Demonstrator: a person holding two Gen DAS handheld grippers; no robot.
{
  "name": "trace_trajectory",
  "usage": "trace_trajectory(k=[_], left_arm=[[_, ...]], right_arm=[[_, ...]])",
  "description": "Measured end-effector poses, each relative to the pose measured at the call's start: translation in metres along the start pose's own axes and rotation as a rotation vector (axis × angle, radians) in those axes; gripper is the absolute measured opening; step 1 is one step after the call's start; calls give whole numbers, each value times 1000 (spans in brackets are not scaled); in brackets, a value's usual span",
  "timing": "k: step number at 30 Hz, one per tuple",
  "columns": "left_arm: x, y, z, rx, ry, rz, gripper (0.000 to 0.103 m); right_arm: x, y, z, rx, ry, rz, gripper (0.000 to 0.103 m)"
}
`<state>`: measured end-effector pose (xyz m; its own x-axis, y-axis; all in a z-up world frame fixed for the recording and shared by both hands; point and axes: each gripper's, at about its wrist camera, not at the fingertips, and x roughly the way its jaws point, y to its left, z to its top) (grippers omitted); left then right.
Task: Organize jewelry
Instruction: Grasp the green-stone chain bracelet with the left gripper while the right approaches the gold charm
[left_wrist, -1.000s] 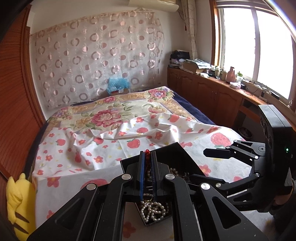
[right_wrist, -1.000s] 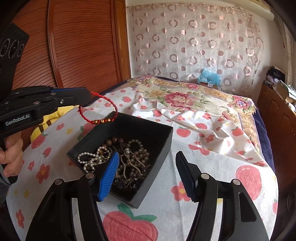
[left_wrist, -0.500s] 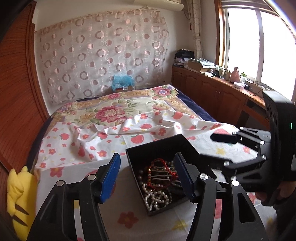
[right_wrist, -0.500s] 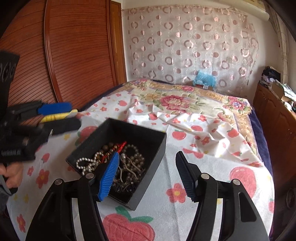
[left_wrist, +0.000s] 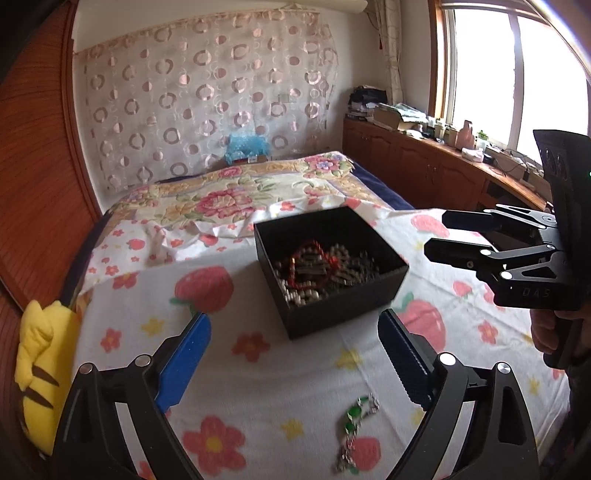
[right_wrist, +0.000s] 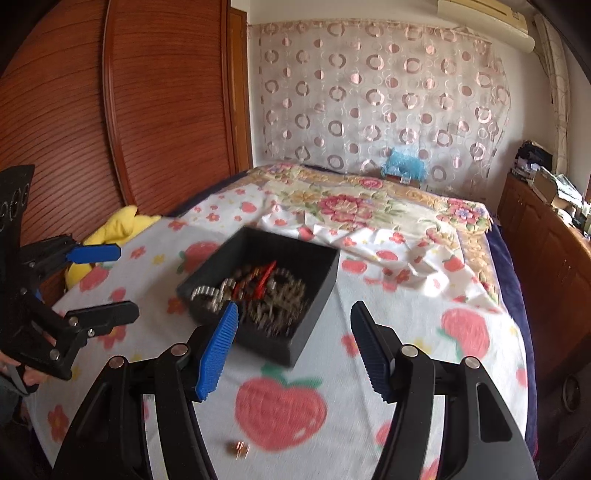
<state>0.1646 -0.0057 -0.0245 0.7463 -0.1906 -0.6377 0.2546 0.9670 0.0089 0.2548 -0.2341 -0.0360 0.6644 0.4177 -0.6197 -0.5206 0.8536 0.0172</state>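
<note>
A black box is sitting on a bed under a fruit-and-flower sheet, holding a tangle of bead strings with a red bracelet lying on top. The left gripper is hovering short of the box with its jaws opening wide and nothing between them; its blue pads are touching no jewelry. On the sheet just in front of it, well apart from the box, a green-and-silver piece is lying loose. The right gripper is pointing down at the box's near corner, its fingers spread and holding nothing. A small coppery item is resting on the sheet between its arms, too blurred to identify. A yellow plush toy is slumping at the bed's edge by the wooden wardrobe. A hand is gripping the right gripper's handle.
</note>
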Motion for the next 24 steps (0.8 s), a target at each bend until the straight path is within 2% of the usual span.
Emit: trace_trajectory(k=[5,9,14,24], left_arm=[[-2,-3,-26,-6,42,4,88],[-2,-1,-41,-8,62,4,88],[2,-5,-53,-1,97,-17,88],[5,-14,-75,-13,129,-53,88]], right_arm=[[-1,14,-34,-13,63,14,64],[2,26,-57,-26,119,42,52],[6,39,-80,-54,187,79,45],[16,46,-93,-79,223,53,30]])
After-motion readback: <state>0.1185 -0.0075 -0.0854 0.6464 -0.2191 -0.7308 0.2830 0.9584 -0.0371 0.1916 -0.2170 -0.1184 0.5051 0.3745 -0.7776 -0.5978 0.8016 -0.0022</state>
